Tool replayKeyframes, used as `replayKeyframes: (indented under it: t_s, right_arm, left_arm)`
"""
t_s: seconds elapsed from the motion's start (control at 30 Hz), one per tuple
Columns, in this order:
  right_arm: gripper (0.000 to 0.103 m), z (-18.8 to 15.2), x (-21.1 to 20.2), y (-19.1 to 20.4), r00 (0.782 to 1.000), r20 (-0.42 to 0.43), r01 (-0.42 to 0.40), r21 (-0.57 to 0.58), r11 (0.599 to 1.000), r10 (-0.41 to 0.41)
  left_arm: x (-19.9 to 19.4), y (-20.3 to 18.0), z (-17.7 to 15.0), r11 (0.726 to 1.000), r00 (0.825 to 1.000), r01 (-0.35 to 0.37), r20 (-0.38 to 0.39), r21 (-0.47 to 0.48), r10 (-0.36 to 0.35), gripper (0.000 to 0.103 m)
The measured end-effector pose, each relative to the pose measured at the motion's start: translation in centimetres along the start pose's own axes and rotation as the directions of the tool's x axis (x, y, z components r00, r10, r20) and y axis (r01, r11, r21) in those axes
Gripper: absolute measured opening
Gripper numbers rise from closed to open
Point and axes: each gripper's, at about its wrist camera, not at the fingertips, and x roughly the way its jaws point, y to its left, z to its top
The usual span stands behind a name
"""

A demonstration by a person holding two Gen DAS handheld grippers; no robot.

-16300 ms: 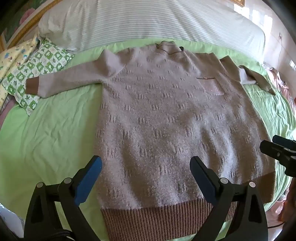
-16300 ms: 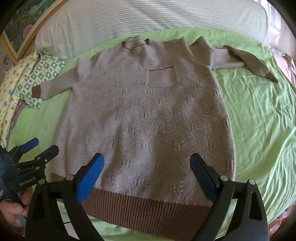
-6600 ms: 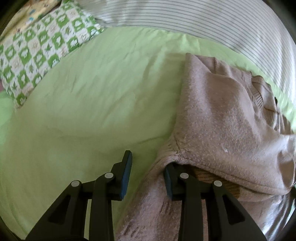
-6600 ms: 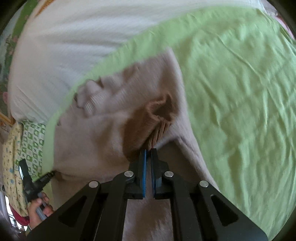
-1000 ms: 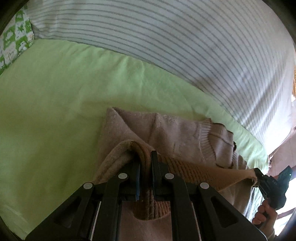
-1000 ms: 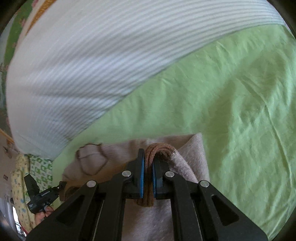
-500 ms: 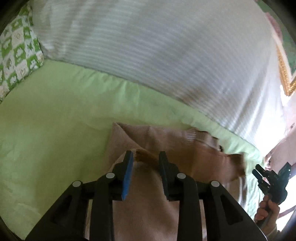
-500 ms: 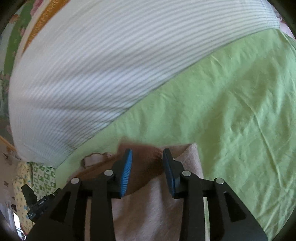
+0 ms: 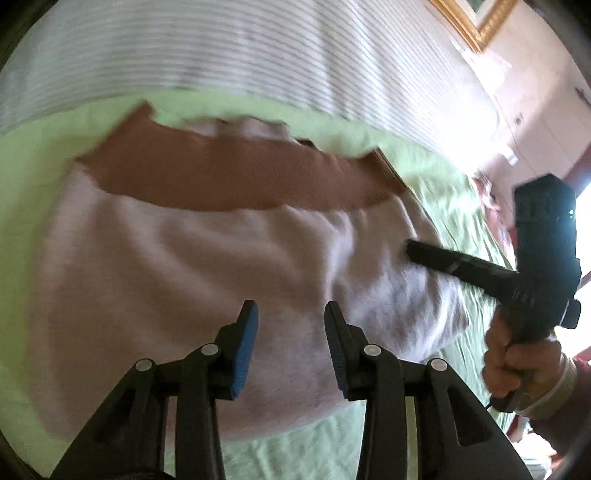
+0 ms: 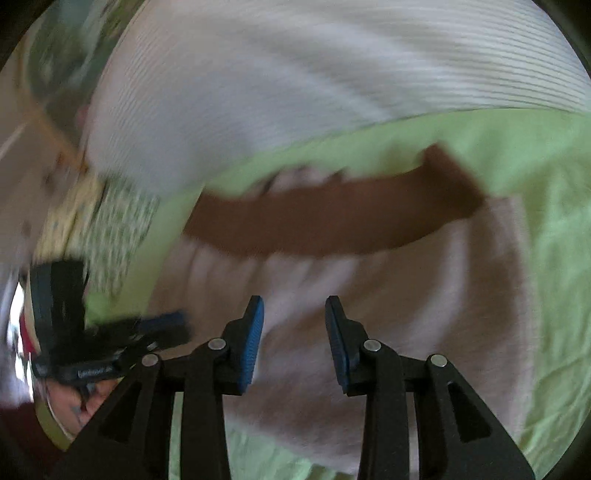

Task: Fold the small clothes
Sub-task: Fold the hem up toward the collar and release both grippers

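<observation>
We are holding the left gripper (image 9: 290, 345) over the folded sweater (image 9: 192, 258), its blue-lined jaws standing apart with nothing between them. The sweater is lying on the green bed sheet (image 9: 37, 155), doubled over so that its brown ribbed hem (image 9: 229, 173) is running across the far edge, close to the striped pillow (image 9: 258, 55). A bit of the collar is peeking out beyond the hem, though blur is hiding its detail.

We are holding the right gripper (image 10: 293, 339) over the same sweater (image 10: 369, 295), and its jaws are likewise apart and empty. In the left wrist view the right gripper (image 9: 417, 254) is reaching in from the side, gripped by a hand (image 9: 517, 362), with its tip at the sweater's right edge; from there we cannot tell how its jaws are standing.

In the right wrist view the left gripper (image 10: 162, 326) is showing at the lower left, blurred. Some pale writing is running along its body, but we cannot read it. A green-and-white patterned cloth (image 10: 122, 229) is lying beside the pillow (image 10: 295, 74), at the sheet's (image 10: 535, 147) left edge. A gilt picture frame (image 9: 472, 26) is hanging on the wall beyond the bed.
</observation>
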Motion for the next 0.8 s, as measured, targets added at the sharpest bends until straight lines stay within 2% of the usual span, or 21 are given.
replayKeyframes:
  t_s: [0.13,0.23,0.27,0.3,0.43,0.47,0.5,0.67,0.7,0.77,0.8]
  right_arm:
    - [0.036,-0.2,3.7,1.0,0.994,-0.113,-0.011,-0.082,0.997,0.002]
    - [0.036,0.4,6.2,-0.2,0.987,-0.143,0.060,-0.120,0.991,-0.077]
    - [0.036,0.6,6.6,-0.8,0.985,-0.139,0.082,-0.118,0.990,-0.098]
    - [0.036,1.3,7.1,-2.0,0.983,-0.124,0.127,-0.098,0.987,-0.138]
    - [0.032,3.6,6.5,-6.2,0.982,-0.048,0.182,0.013,0.983,-0.181]
    - [0.032,4.1,6.1,-7.2,0.984,-0.026,0.179,0.045,0.983,-0.178]
    - [0.032,4.5,5.6,-8.1,0.984,-0.002,0.178,0.075,0.981,-0.178]
    - [0.032,5.0,2.5,-11.6,0.972,0.128,0.166,0.203,0.965,-0.195]
    - [0.032,4.8,2.0,-12.1,0.967,0.149,0.170,0.222,0.960,-0.205]
    - [0.032,4.4,1.0,-13.5,0.954,0.186,0.176,0.286,0.942,-0.234]
    - [0.032,4.1,0.6,-14.5,0.954,0.208,0.140,0.331,0.933,-0.217]
  left_arm:
    - [3.4,0.3,0.8,0.998,0.998,-0.041,-0.039,0.043,0.043,0.035]
    - [5.1,1.9,2.2,0.996,0.996,-0.078,-0.041,0.045,0.079,0.029]
    - [5.3,2.7,2.9,0.995,0.995,-0.095,-0.030,0.038,0.096,0.023]
    - [5.5,3.3,3.5,0.995,0.995,-0.098,-0.027,0.030,0.098,0.021]
    - [5.0,6.3,6.2,0.991,0.991,-0.131,0.025,-0.020,0.132,0.022]
    - [4.4,7.6,6.9,0.985,0.984,-0.163,0.061,-0.050,0.166,0.027]
    - [4.0,8.4,7.3,0.981,0.980,-0.179,0.076,-0.071,0.185,0.028]
    - [1.4,15.7,7.7,0.947,0.968,-0.149,0.155,-0.285,0.199,0.026]
    - [1.4,16.5,7.5,0.942,0.968,-0.145,0.156,-0.303,0.199,0.021]
    - [1.5,17.5,7.2,0.939,0.969,-0.137,0.155,-0.315,0.194,0.017]
    - [1.7,17.5,7.1,0.940,0.968,-0.147,0.150,-0.309,0.201,0.016]
